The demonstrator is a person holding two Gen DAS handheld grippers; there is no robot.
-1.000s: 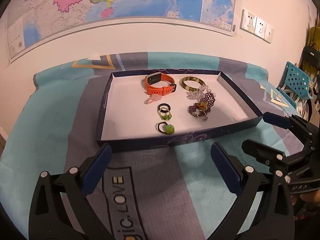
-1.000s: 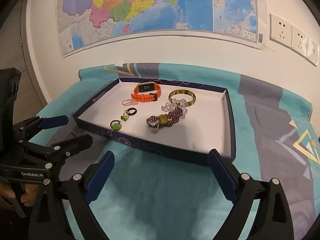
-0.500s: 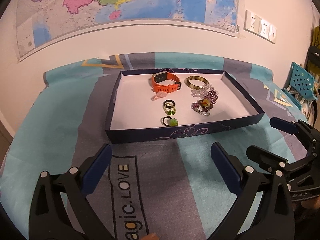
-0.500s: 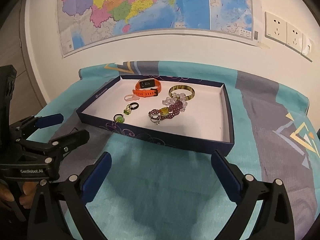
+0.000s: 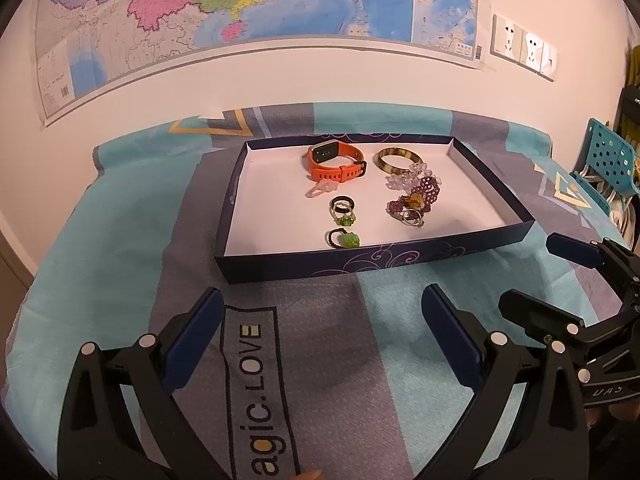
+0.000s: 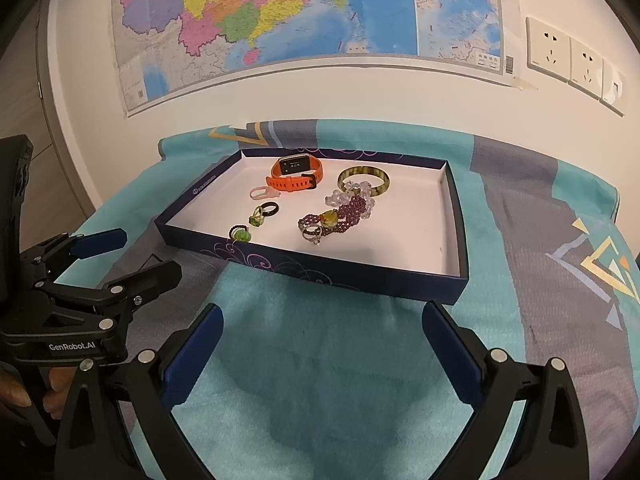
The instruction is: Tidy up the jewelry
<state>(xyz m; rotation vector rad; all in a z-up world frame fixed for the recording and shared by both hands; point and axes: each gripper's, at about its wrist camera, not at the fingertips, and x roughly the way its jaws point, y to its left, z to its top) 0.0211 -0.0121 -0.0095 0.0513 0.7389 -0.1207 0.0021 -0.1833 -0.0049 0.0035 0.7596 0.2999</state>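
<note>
I see the tray [image 5: 516,236] sitting on the patterned cloth [image 5: 120,248] with all the jewelry inside it: the orange watch [image 5: 335,160] and bangle [image 5: 398,160] lie toward the tray's far wall, the bead bracelets [image 5: 416,198] are heaped in the tray's right half, and 3 rings [image 5: 343,220] sit in a line toward its near wall. I have both the left gripper [image 5: 320,328] and the right gripper [image 6: 320,340] released and empty, jaws spread wide, hovering over the cloth just short of the tray's near wall.
</note>
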